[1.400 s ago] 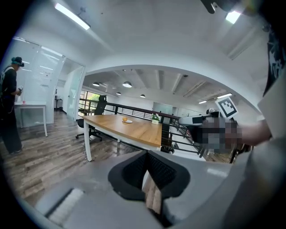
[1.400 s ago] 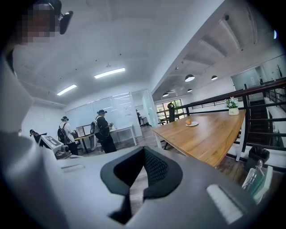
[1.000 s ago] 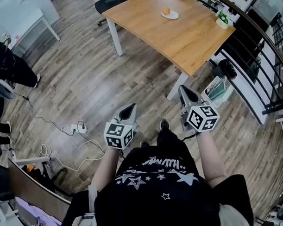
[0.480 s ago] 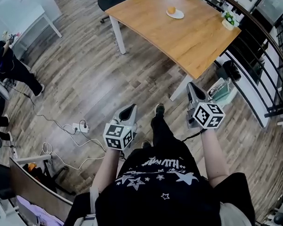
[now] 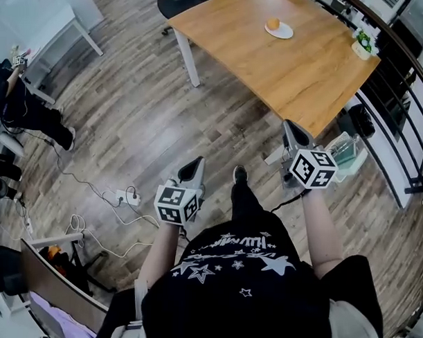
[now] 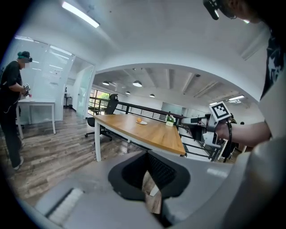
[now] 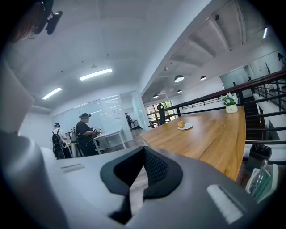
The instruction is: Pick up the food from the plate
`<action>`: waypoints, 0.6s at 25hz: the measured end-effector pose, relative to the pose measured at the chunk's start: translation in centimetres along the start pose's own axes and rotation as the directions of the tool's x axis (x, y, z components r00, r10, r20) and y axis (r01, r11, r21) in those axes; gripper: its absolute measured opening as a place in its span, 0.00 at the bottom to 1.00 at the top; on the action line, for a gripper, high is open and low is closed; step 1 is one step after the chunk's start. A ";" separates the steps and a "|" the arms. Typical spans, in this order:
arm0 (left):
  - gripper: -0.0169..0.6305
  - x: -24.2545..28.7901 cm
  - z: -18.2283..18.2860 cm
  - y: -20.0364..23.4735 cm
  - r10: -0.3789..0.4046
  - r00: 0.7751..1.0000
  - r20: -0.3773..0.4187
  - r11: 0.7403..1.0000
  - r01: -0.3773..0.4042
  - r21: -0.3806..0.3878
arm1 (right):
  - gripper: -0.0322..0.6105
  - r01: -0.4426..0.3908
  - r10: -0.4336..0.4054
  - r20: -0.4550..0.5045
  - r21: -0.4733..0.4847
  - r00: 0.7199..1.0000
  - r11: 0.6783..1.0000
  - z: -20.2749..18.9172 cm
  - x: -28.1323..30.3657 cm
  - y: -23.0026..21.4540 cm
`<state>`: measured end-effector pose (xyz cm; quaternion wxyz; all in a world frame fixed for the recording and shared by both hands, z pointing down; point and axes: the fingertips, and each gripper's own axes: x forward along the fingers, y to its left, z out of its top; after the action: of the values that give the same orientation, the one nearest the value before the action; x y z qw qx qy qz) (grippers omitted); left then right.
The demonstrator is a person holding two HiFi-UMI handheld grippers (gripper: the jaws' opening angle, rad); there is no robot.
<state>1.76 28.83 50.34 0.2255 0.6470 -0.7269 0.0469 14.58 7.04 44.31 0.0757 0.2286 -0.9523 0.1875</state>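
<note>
An orange round piece of food [image 5: 273,23] sits on a small white plate [image 5: 281,31] at the far side of the wooden table [image 5: 270,63]. The left gripper view shows the food [image 6: 139,120] far ahead; in the right gripper view the food [image 7: 181,124] lies on the plate [image 7: 186,127]. My left gripper [image 5: 195,166] is shut and empty, low over the wood floor, well short of the table. My right gripper [image 5: 290,128] is shut and empty beside the table's near corner. Both sets of jaws stand together in their own views, left gripper [image 6: 149,172], right gripper [image 7: 142,165].
A small potted plant [image 5: 363,43] stands at the table's far right edge. A black railing [image 5: 401,95] runs along the right. A greenish basket [image 5: 347,152] sits by the table leg. Cables and a power strip [image 5: 125,195] lie left. An office chair [image 5: 183,0] and people [image 5: 23,106] are farther off.
Both grippers have moved forward toward the table as the person steps ahead. The right one has come level with the table's near corner. Both stay shut.
</note>
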 end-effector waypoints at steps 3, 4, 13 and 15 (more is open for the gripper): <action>0.03 2.7 1.8 1.7 0.011 1.000 0.003 1.000 -0.011 0.001 | 0.05 -0.009 0.009 0.001 -0.027 1.000 1.000 1.9 3.4 -1.4; 0.03 3.5 2.5 2.3 0.015 1.000 0.006 1.000 -0.015 0.003 | 0.05 -0.012 0.012 0.003 -0.034 1.000 0.999 2.6 4.5 -1.8; 0.03 11.1 8.8 5.8 0.033 0.999 0.029 0.999 -0.032 -0.007 | 0.05 -0.002 0.003 0.043 -0.009 0.999 1.000 9.3 12.6 -7.2; 0.03 12.7 9.8 6.0 0.026 0.999 0.028 1.000 -0.026 -0.007 | 0.05 0.003 -0.003 0.037 -0.003 0.999 1.000 9.7 13.7 -8.6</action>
<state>-7.36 14.56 47.90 0.2168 0.6372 -0.7386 0.0381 5.92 -9.43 41.31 0.0590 0.2333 -0.9535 0.1815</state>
